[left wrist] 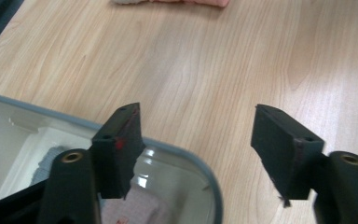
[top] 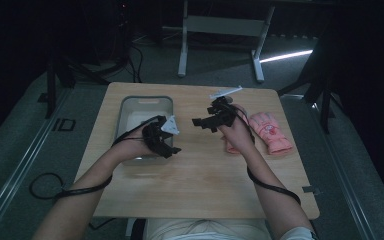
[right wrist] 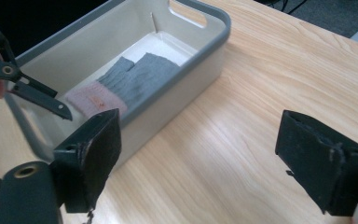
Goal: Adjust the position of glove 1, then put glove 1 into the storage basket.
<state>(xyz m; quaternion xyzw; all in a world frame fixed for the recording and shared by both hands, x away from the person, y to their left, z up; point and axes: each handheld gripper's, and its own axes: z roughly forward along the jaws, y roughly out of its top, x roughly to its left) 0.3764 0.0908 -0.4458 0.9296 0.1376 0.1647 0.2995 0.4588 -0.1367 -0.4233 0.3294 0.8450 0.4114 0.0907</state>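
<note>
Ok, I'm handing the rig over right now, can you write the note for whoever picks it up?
Left gripper: open, nothing between the jaws, above the near end of the grey bin.
Right gripper: open, nothing between the jaws, above bare table between the bin and the pink glove.
Things: a grey glove with a pink cuff lies flat inside the bin. A pink glove lies on the table to the right of the right hand.
Done: grey glove is in the bin.
Left, probably: pick up the pink glove and put it in the bin too.
</note>
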